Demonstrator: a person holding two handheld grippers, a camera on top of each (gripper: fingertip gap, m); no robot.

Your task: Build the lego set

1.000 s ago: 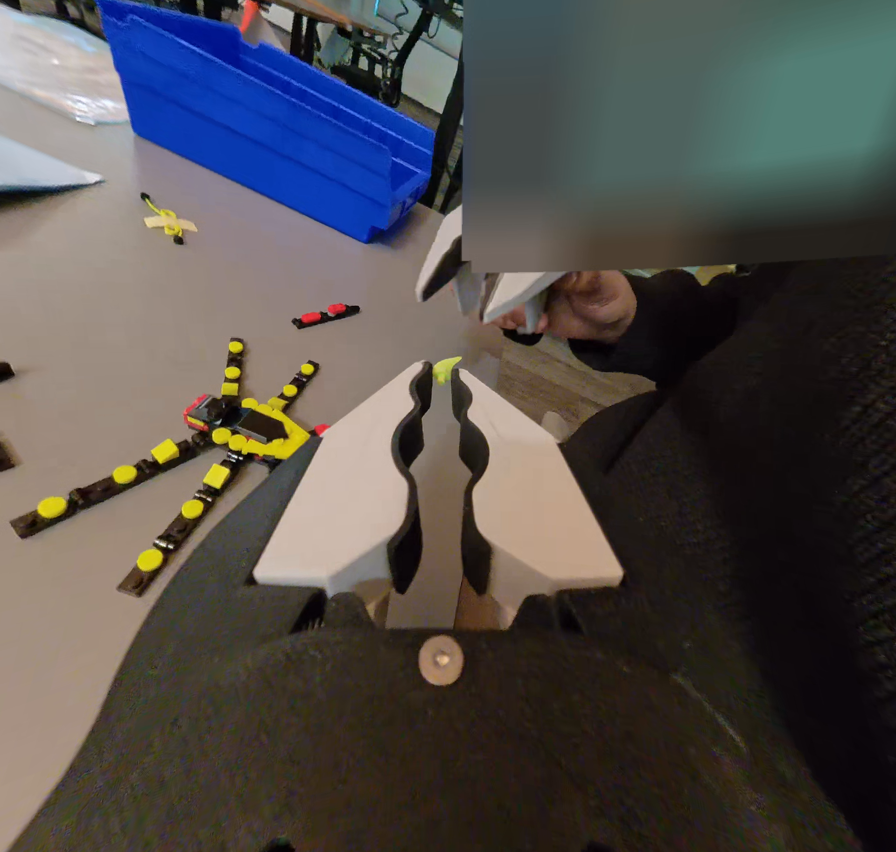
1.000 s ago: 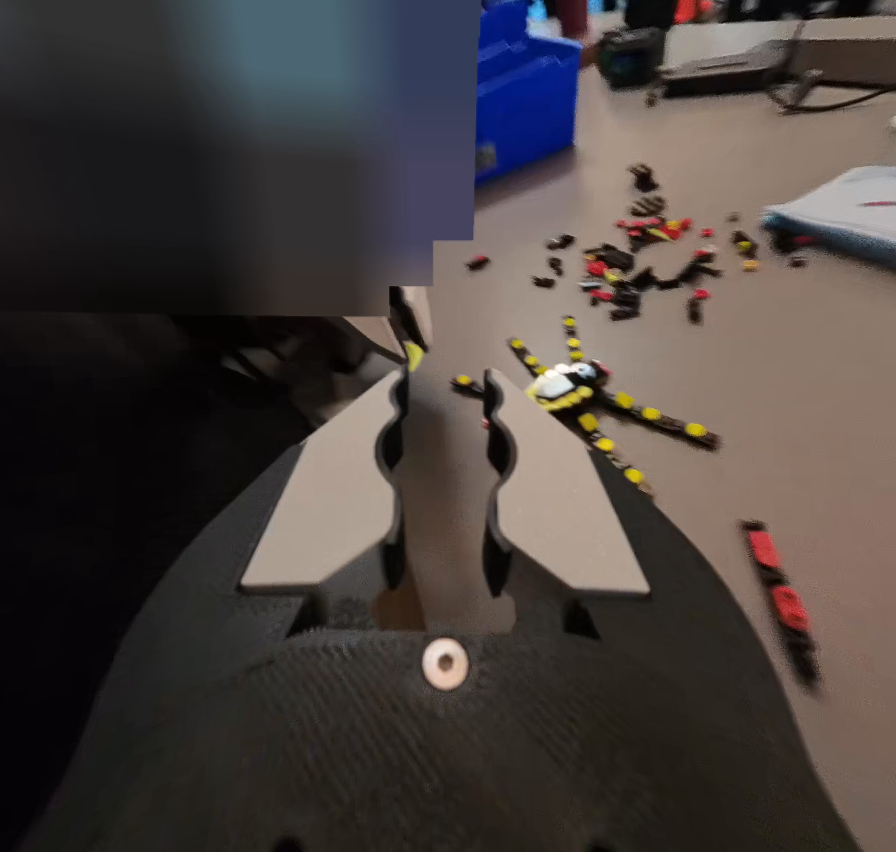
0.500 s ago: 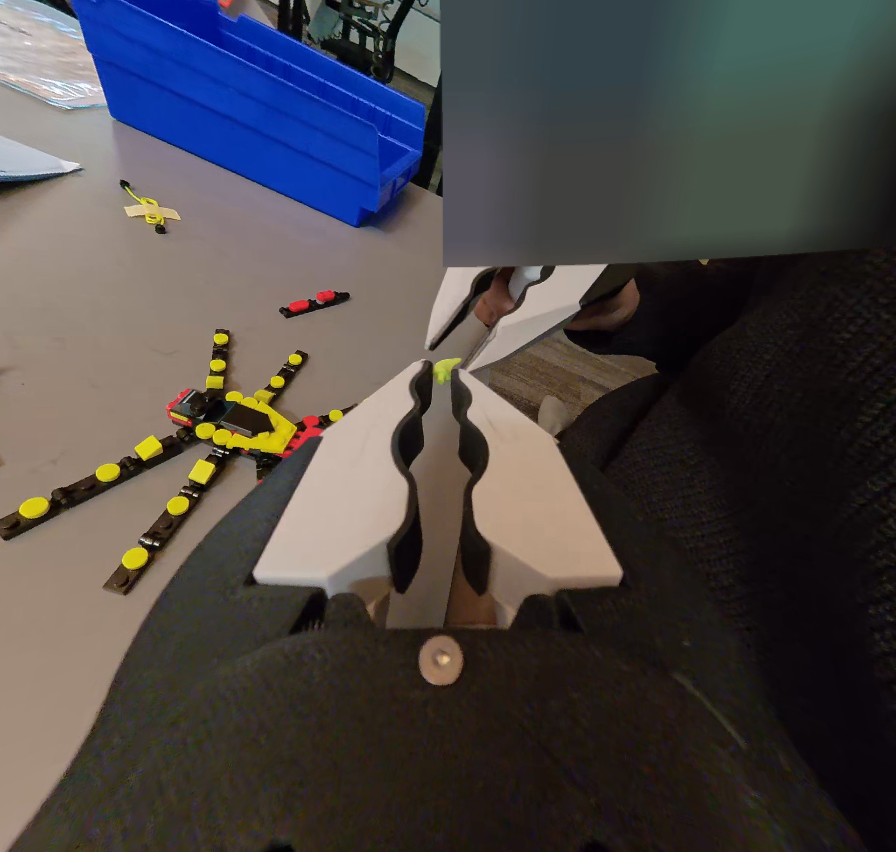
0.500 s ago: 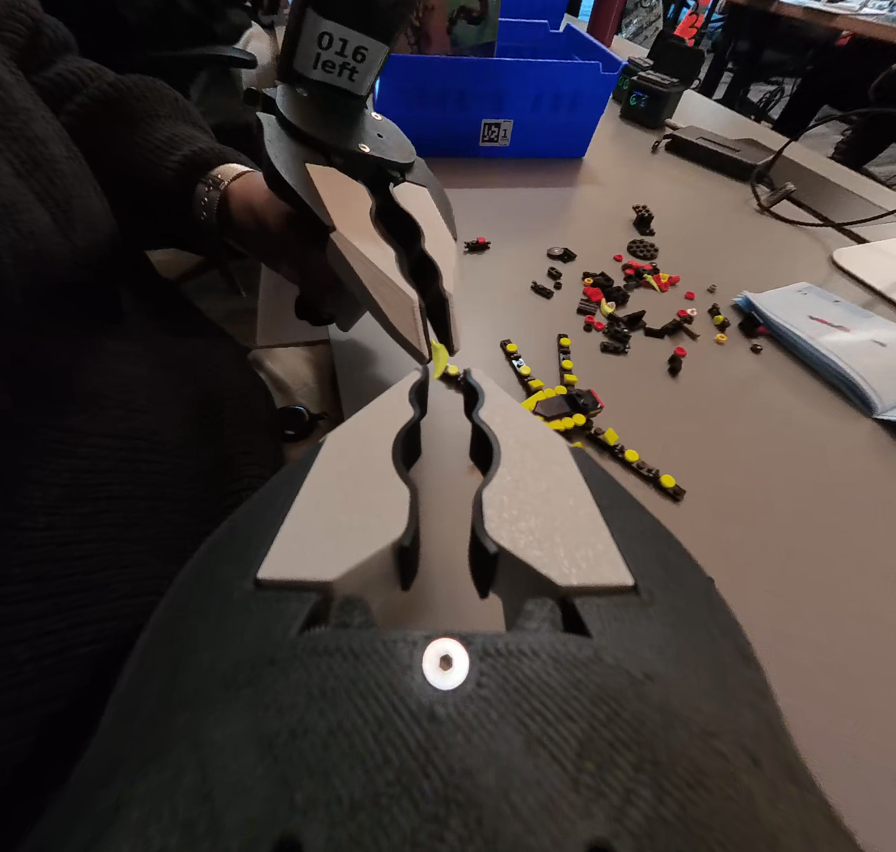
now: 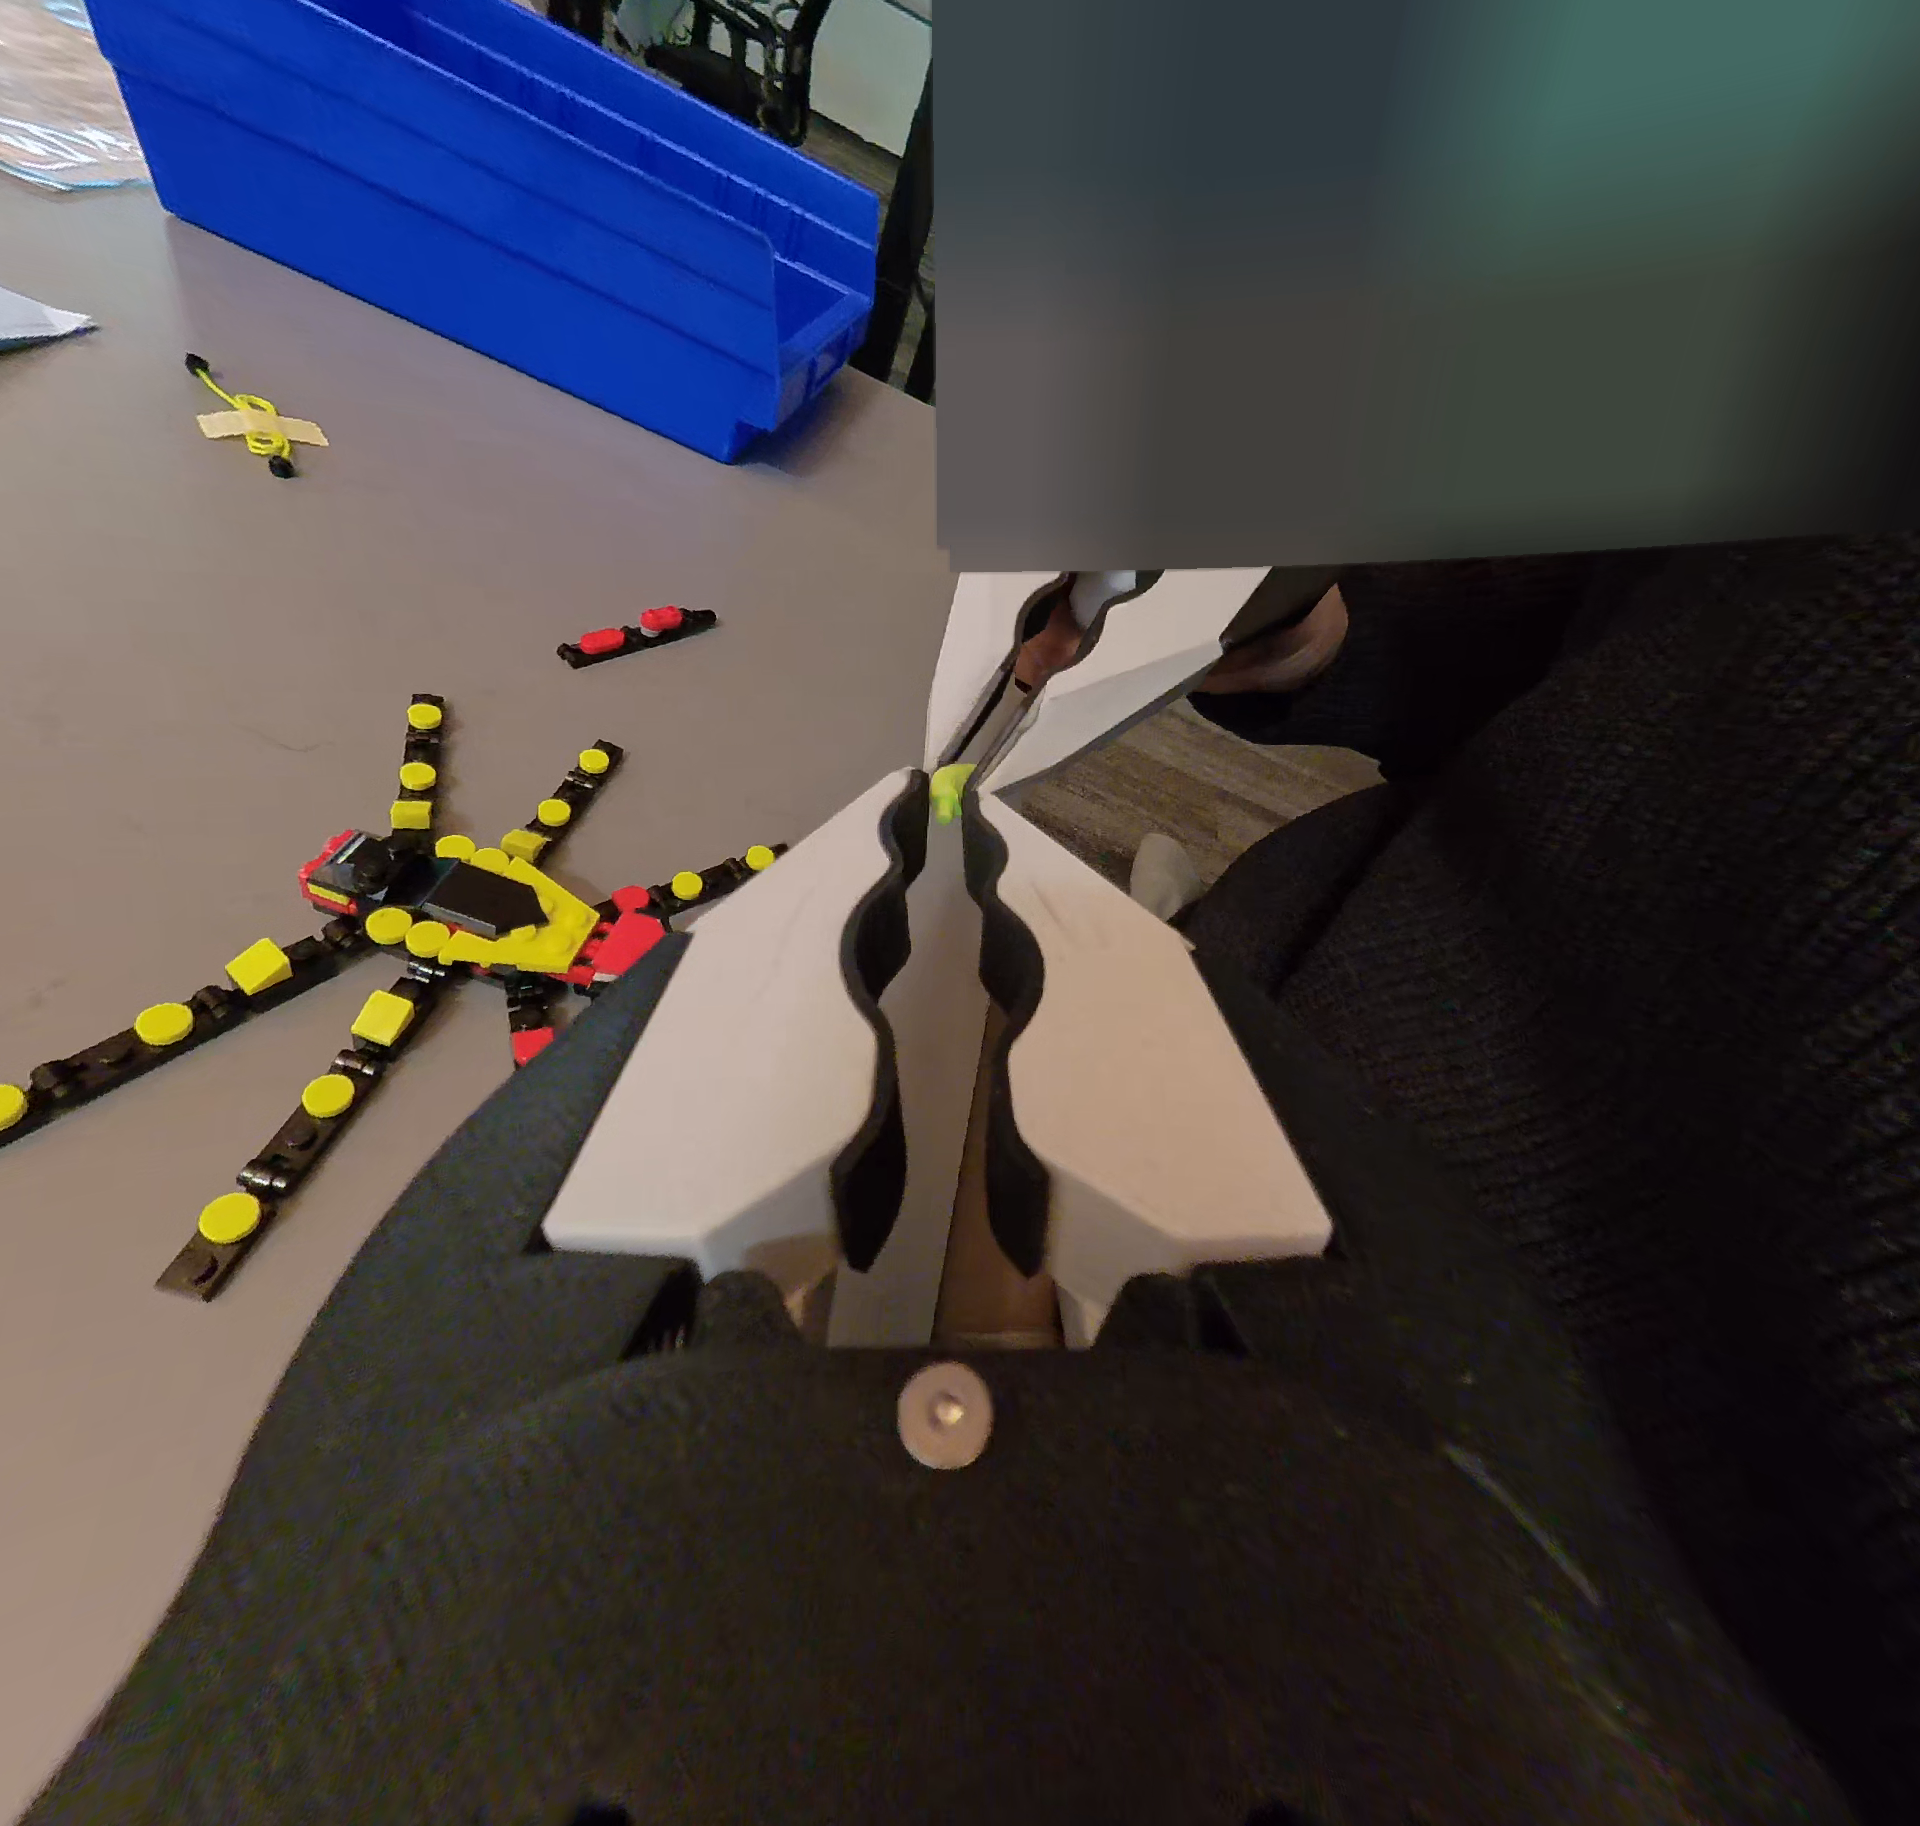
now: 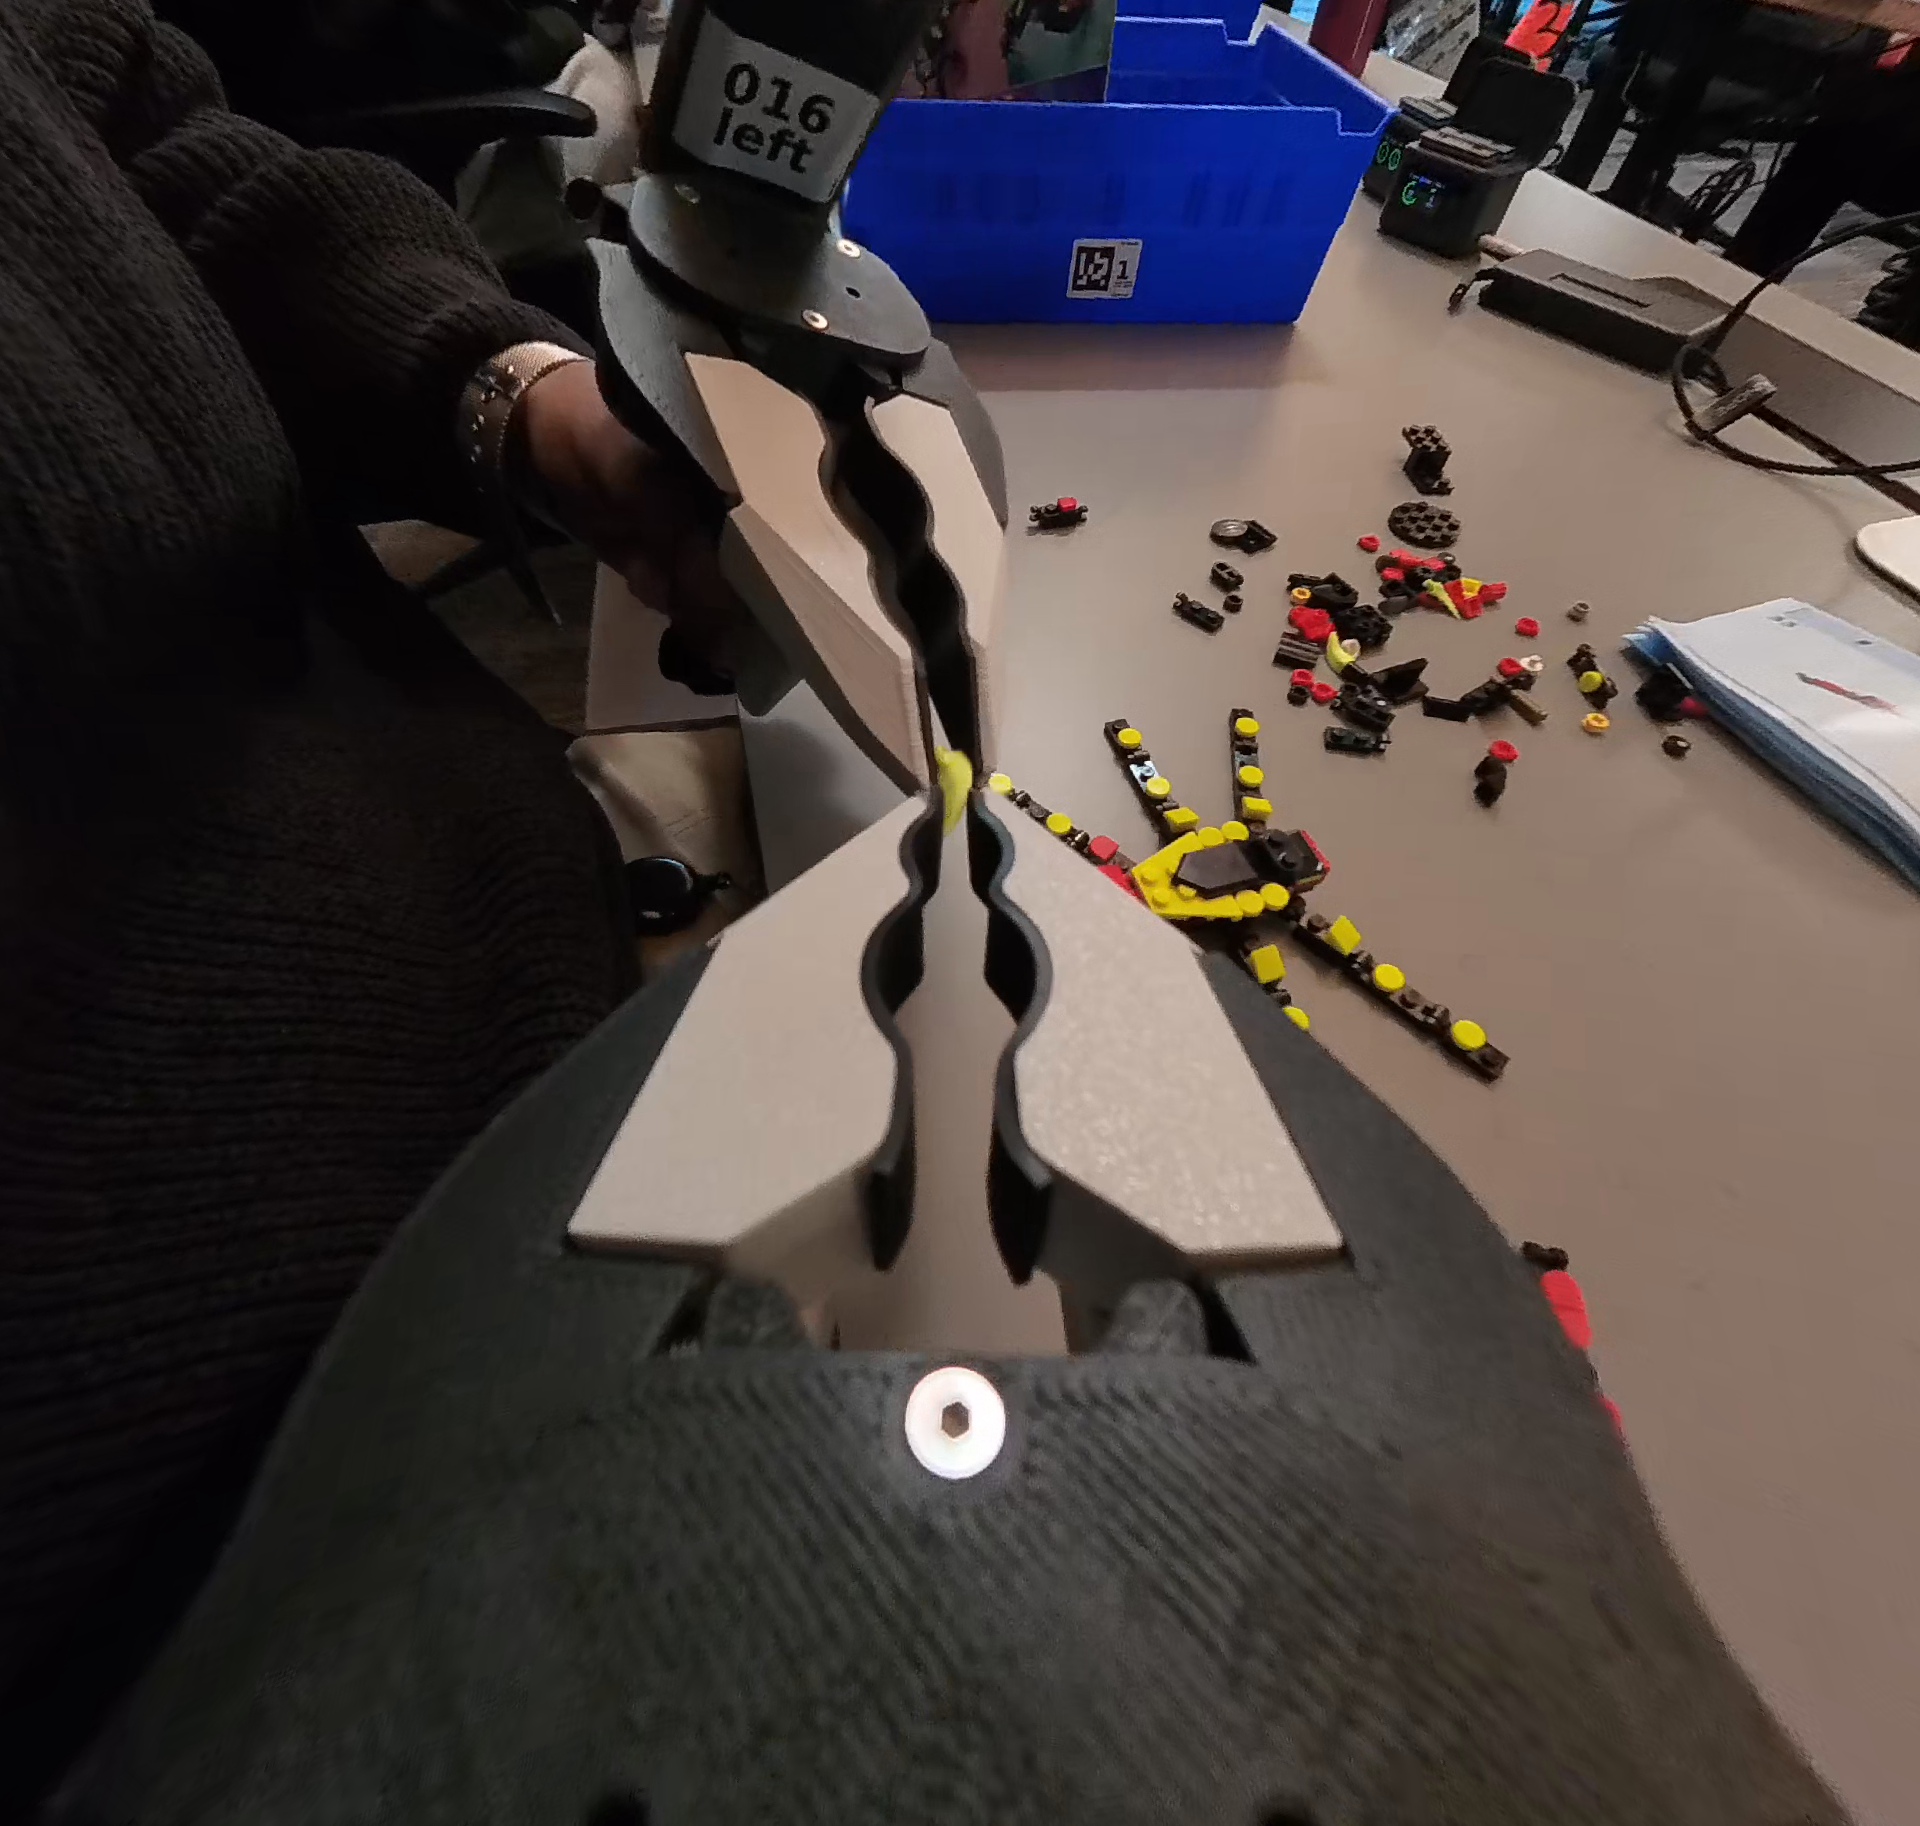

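Observation:
A small lime-yellow Lego piece [image 5: 945, 791] is pinched at the tips of my left gripper [image 5: 943, 800], held in the air over the table's near edge. My right gripper [image 6: 949, 812] meets it tip to tip, and its jaws are narrowed around the same piece [image 6: 952, 777]. The left gripper shows in the right wrist view [image 6: 948, 742], coming down from above. The right gripper shows in the left wrist view [image 5: 971, 753]. The black, yellow and red spider-like model [image 5: 468, 903] lies flat on the grey table [image 6: 1662, 1101], also in the right wrist view [image 6: 1226, 872].
A blue bin [image 5: 468, 166] stands at the table's back. Loose black, red and yellow pieces [image 6: 1382, 633] lie beyond the model, a booklet [image 6: 1797, 706] to their right. A black strip with red pieces [image 5: 636, 635] and a taped yellow cord [image 5: 255, 420] lie apart. A person's dark sleeve [image 6: 260, 737] fills the left. The grippers are tip to tip, or close to it.
My right gripper has come in to the left gripper's tips and its jaws have narrowed around the yellow piece. The left gripper has kept its hold.

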